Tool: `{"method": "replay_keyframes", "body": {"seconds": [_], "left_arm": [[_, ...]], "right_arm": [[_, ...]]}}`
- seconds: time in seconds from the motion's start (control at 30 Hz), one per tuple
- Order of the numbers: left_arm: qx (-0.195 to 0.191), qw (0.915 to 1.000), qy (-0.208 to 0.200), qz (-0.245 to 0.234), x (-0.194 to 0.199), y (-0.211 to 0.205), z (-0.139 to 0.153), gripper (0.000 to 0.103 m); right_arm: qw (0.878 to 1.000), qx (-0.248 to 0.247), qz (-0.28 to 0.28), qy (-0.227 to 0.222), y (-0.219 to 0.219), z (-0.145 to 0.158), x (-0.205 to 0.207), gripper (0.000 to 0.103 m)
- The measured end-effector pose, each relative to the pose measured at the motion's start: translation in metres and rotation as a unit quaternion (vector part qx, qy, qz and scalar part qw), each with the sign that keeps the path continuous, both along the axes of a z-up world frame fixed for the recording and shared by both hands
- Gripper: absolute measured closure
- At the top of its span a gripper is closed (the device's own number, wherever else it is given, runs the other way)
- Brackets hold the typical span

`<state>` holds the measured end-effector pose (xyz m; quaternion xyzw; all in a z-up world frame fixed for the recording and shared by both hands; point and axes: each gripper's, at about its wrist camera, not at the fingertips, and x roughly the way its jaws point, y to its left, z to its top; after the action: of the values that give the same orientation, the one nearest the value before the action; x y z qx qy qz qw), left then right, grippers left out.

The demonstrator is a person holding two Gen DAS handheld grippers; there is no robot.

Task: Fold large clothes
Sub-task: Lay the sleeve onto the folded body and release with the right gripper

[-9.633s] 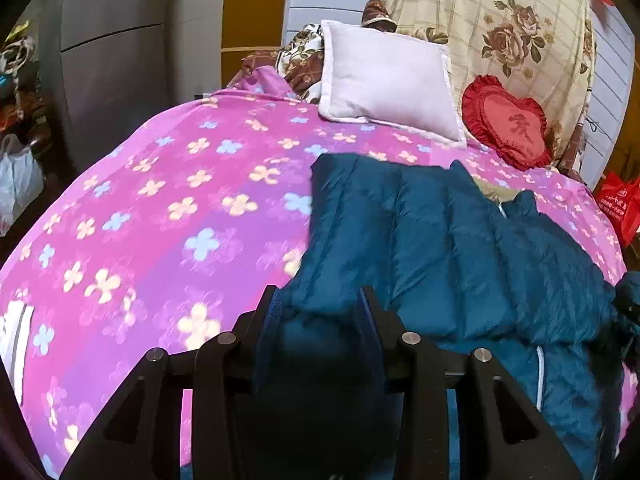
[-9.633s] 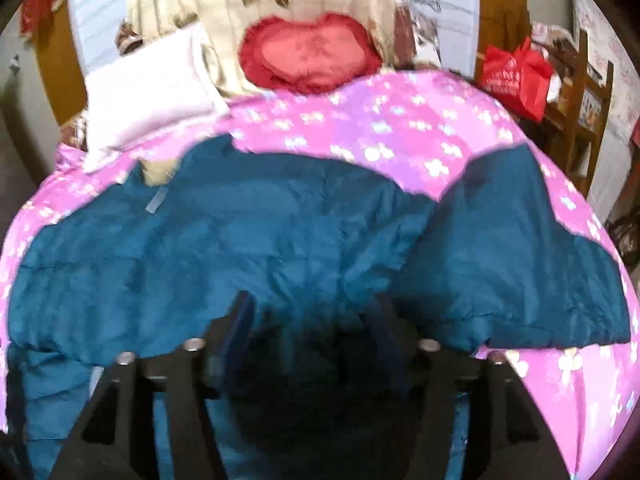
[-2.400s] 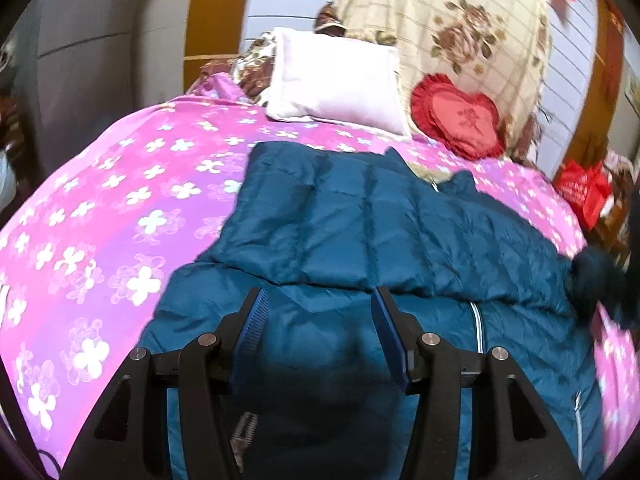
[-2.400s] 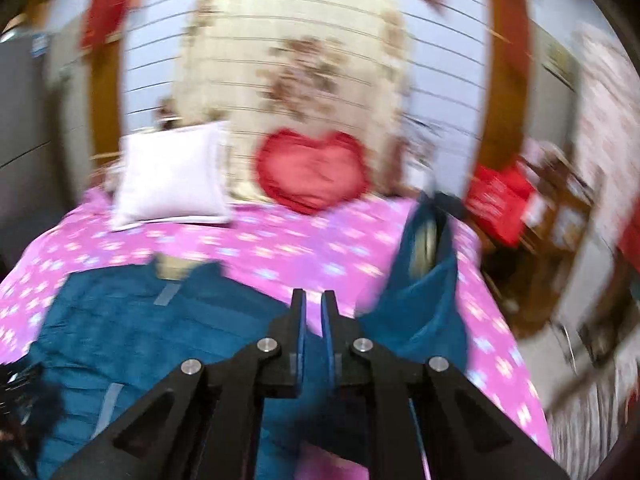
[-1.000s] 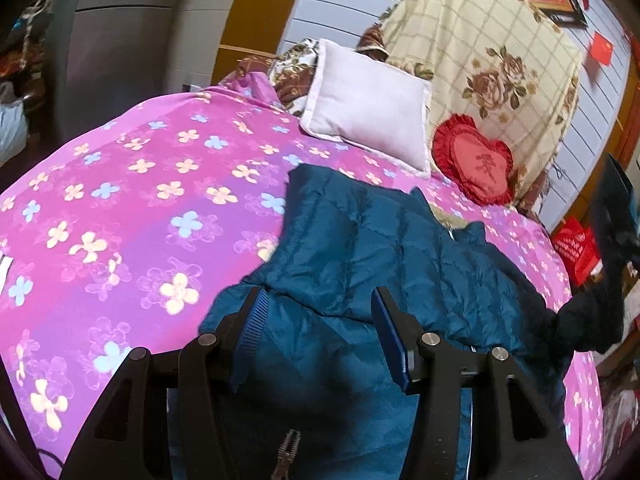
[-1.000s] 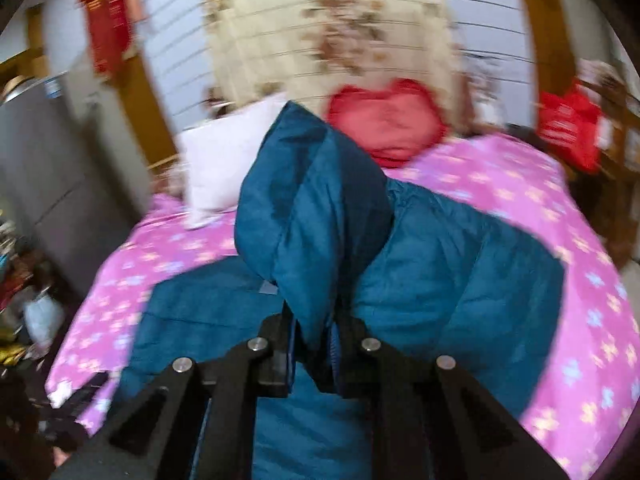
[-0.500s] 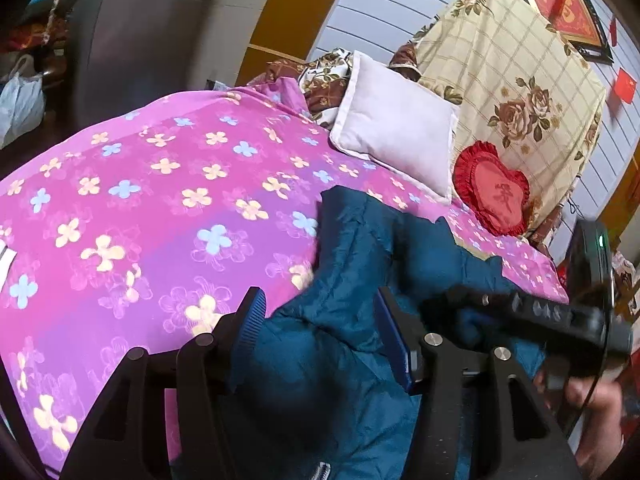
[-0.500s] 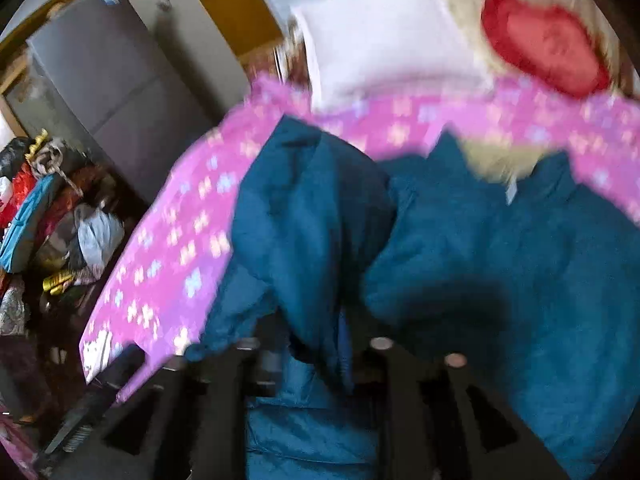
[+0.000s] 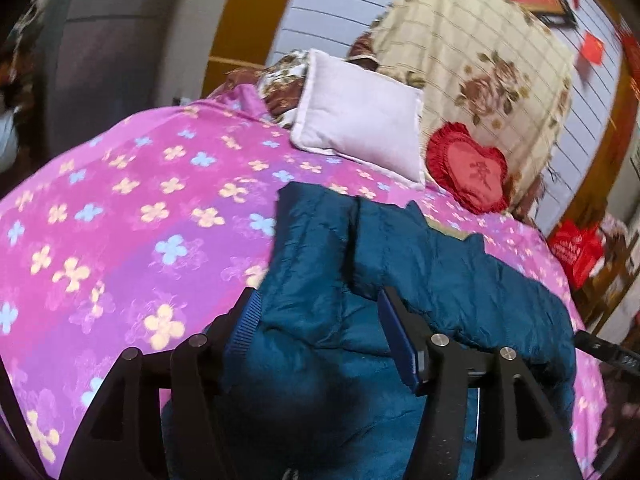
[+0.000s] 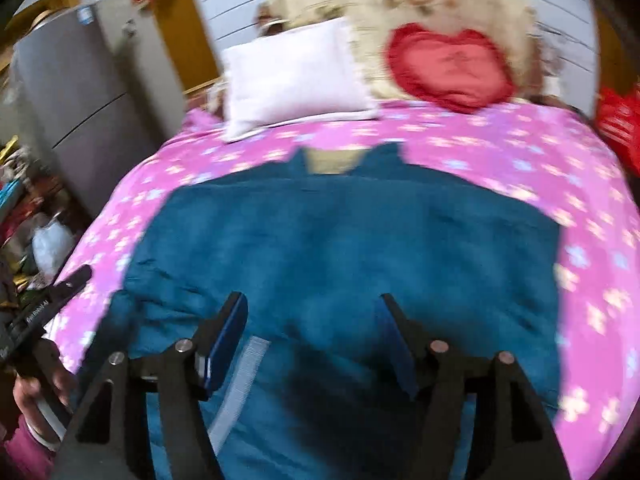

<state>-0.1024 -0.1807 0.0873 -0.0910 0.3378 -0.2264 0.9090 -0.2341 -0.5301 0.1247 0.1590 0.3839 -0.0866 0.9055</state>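
A teal quilted jacket [image 9: 424, 276] lies on the pink flowered bed [image 9: 120, 220], with both sleeves folded in over its body. My left gripper [image 9: 320, 320] is open and empty just above the jacket's left side. My right gripper [image 10: 314, 324] is open and empty above the jacket [image 10: 352, 240], near its hem and white zipper strip [image 10: 240, 376]. The collar [image 10: 344, 160] points toward the pillows. The left gripper's body and the hand that holds it show at the left edge of the right wrist view [image 10: 44, 312].
A white pillow [image 9: 360, 120] and a red heart cushion [image 9: 472, 168] lie at the head of the bed against a floral cloth [image 9: 480, 60]. A red bag [image 9: 576, 248] hangs beyond the bed's right edge. A grey cabinet [image 10: 80, 100] and clutter [image 10: 24, 216] stand left.
My right gripper carried the right sleeve over the jacket's body, let it go and opened. It has pulled back toward the hem. My left gripper stayed open over the jacket's left side.
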Motion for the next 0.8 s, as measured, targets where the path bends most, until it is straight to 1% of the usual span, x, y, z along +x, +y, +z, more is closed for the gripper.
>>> {"method": "replay_keyframes", "body": {"seconds": [0.1,0.13,0.2,0.27,0.33,0.4,0.43,0.47,0.5,0.57,0.63,0.67,0.77,0.8], "left_arm": [[0.011,0.9998,0.010,-0.015,0.008,-0.022,-0.003,0.064],[0.016,0.9996,0.011,-0.019,0.012,-0.028,-0.004,0.064],[0.043,0.9988,0.010,-0.022,0.024,-0.049,-0.009,0.064],[0.068,0.9973,0.024,-0.012,0.039,-0.065,-0.015,0.064],[0.080,0.9956,0.047,-0.007,0.056,-0.079,-0.023,0.066],[0.084,0.9948,0.058,-0.003,0.068,-0.088,-0.029,0.092],[0.090,0.9937,0.067,-0.006,0.071,-0.091,-0.031,0.103],[0.105,0.9914,0.078,-0.007,0.073,-0.095,-0.033,0.103],[0.111,0.9906,0.080,-0.003,0.071,-0.094,-0.032,0.103],[0.103,0.9919,0.075,-0.004,0.062,-0.089,-0.031,0.103],[0.103,0.9917,0.076,-0.013,0.053,-0.081,-0.032,0.103],[0.104,0.9918,0.073,-0.016,0.048,-0.076,-0.031,0.103],[0.101,0.9926,0.063,-0.023,0.036,-0.056,-0.026,0.103],[0.097,0.9929,0.065,-0.024,0.036,-0.052,-0.024,0.103]], "right_arm": [[0.999,0.020,-0.040,-0.004,-0.036,-0.006,-0.042,0.033],[0.999,0.020,-0.046,-0.005,-0.045,-0.008,-0.053,0.033],[0.998,0.007,-0.060,-0.005,-0.055,-0.012,-0.068,0.033],[0.997,-0.005,-0.074,-0.008,-0.065,-0.014,-0.081,0.032],[0.997,-0.005,-0.081,-0.012,-0.074,-0.018,-0.090,0.032],[0.997,0.001,-0.072,-0.014,-0.075,-0.022,-0.092,0.032],[0.998,0.002,-0.067,-0.014,-0.076,-0.026,-0.089,0.032],[0.998,-0.001,-0.062,-0.013,-0.076,-0.030,-0.085,0.032],[0.998,-0.008,-0.064,-0.009,-0.076,-0.033,-0.082,0.032],[0.996,-0.022,-0.081,0.022,-0.083,-0.048,-0.069,0.033],[0.993,-0.020,-0.092,0.065,-0.093,-0.069,-0.056,0.035],[0.993,-0.020,-0.093,0.069,-0.096,-0.075,-0.054,0.035],[0.995,-0.008,-0.087,0.051,-0.097,-0.067,-0.063,0.035],[0.996,0.004,-0.089,0.030,-0.098,-0.059,-0.072,0.035]]}}
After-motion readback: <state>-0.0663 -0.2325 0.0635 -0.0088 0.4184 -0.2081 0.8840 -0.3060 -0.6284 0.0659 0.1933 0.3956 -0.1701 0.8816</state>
